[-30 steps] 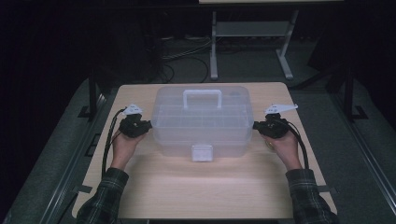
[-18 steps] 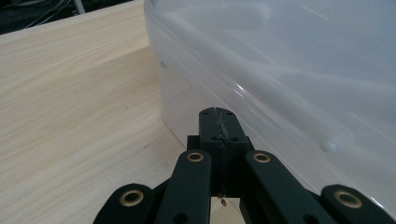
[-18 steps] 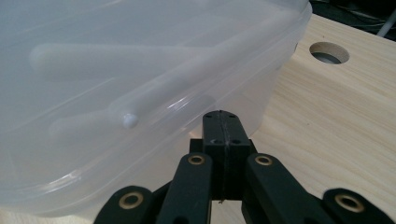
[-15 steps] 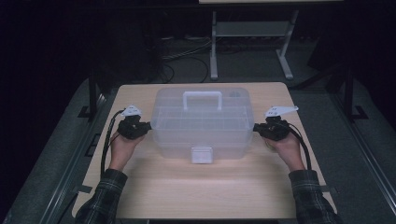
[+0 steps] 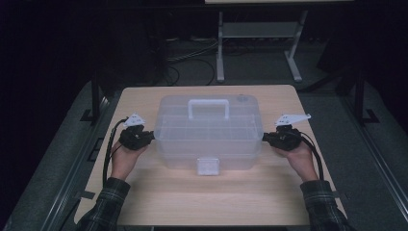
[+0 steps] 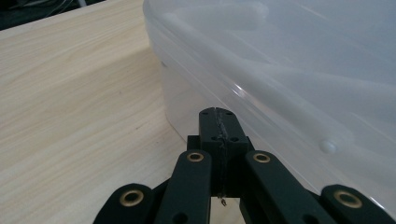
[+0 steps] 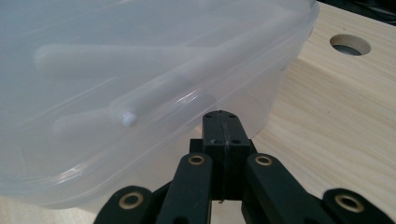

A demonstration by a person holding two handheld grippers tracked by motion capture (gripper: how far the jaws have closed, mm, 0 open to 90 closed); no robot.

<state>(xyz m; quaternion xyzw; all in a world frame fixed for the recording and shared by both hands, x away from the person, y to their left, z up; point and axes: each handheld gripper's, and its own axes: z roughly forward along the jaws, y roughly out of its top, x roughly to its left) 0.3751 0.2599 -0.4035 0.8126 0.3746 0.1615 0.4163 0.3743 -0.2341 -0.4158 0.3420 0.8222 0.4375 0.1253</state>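
Note:
A clear plastic storage box (image 5: 208, 132) with a white handle (image 5: 208, 107) and a white front latch (image 5: 208, 165) stands in the middle of the wooden table (image 5: 211, 197). My left gripper (image 5: 150, 136) is shut and empty, its tip against the box's left end wall. My right gripper (image 5: 265, 137) is shut too, its tip at the right end wall. In the left gripper view the closed jaws of the left gripper (image 6: 219, 122) sit just under the lid rim of the box (image 6: 289, 70). Likewise in the right gripper view, the right gripper (image 7: 223, 125) points at the box (image 7: 140, 79) below its rim.
A round hole (image 7: 350, 44) is cut in the tabletop beyond the box's far right corner. Behind the table stands a metal stand (image 5: 260, 43) with cables on the dark floor. Bare table lies in front of the box.
The left hand has drifted slightly, staying at the box's left end. The right hand and the box look unchanged.

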